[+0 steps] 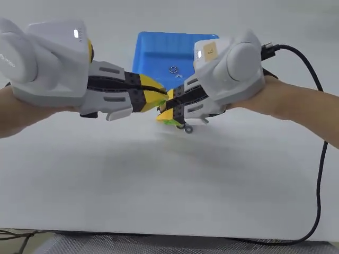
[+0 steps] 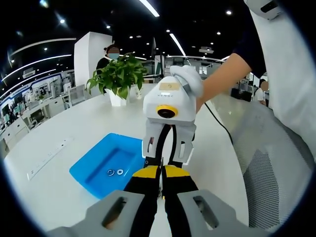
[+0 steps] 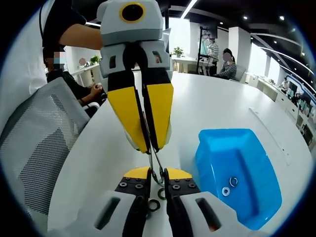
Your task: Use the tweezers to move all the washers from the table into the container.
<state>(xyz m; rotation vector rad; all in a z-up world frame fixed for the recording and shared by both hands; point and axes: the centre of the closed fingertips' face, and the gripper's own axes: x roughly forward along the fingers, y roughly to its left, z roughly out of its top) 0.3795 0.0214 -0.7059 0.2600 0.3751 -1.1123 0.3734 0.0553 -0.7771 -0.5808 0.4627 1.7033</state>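
Observation:
My two grippers meet tip to tip over the white table [image 1: 159,174]. Thin metal tweezers [image 3: 154,157] run between them. The left gripper [image 1: 163,97] is shut on one end of the tweezers [image 2: 161,165], and the right gripper [image 1: 165,110] is shut on the other. In the right gripper view the left gripper [image 3: 147,144] hangs above my right gripper [image 3: 157,176]. Two washers [image 3: 157,199] lie on the table just under the right jaws; one washer [image 1: 188,128] shows below the tips. The blue container [image 1: 153,53] behind holds two washers [image 1: 174,69].
A black cable [image 1: 320,159] trails from the right gripper across the table's right side to the front edge. The blue container [image 3: 247,207] sits right of the jaws in the right gripper view. Potted plants [image 2: 118,76] and office chairs stand farther off, and people sit there.

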